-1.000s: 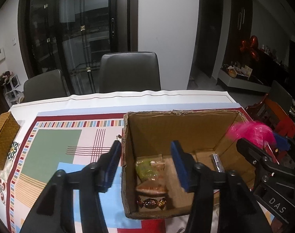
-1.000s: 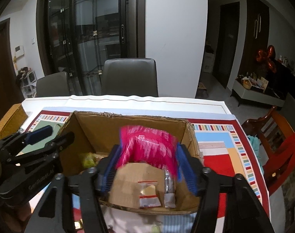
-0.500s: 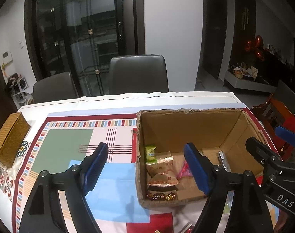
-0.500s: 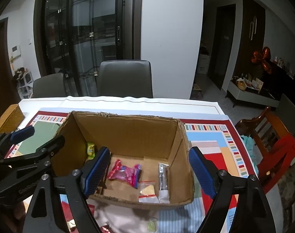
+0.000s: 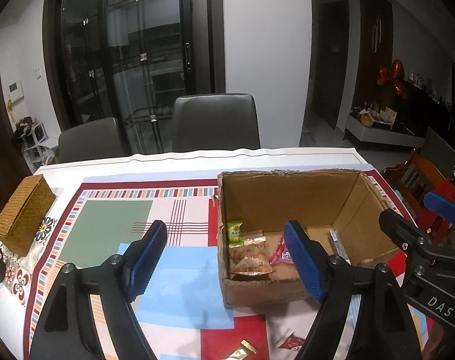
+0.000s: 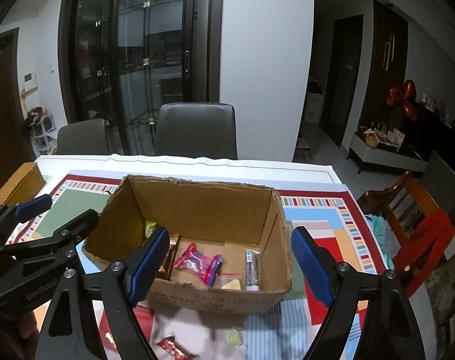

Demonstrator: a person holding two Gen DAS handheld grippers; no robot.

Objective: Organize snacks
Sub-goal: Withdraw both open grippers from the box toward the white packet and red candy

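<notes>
Left wrist view shows the left gripper (image 5: 227,258) with its jaws spread wide and nothing between them; they have just been opening. Its blue pads (image 5: 146,258) hang above the patterned tablecloth (image 5: 107,219) and the near left corner of the cardboard box (image 5: 287,291). Inside the box, against the left wall, sit a green packet (image 5: 235,232), two tan wrapped snacks (image 5: 248,262) and a red-pink packet (image 5: 280,255); a silver bar (image 5: 335,241) lies toward the right side. Two loose snacks, a gold one (image 5: 242,351) and a red one (image 5: 292,342), lie on the cloth in front of the box. A wicker box (image 5: 23,213) stands at the table's left edge, well apart from the carton. From the right wrist view, the right gripper (image 6: 230,267) is likewise wide open and empty, having just been opening, its pads straddling the box's near wall. A pink packet (image 6: 199,264) rests on the box floor, beside a yellow piece in a clear bag (image 6: 232,283) and the silver bar (image 6: 251,270). A red snack (image 6: 170,346) and a pale green one (image 6: 235,337) lie on the cloth near the box front, both blurred. Two grey chairs (image 6: 196,129) stand behind the table.
</notes>
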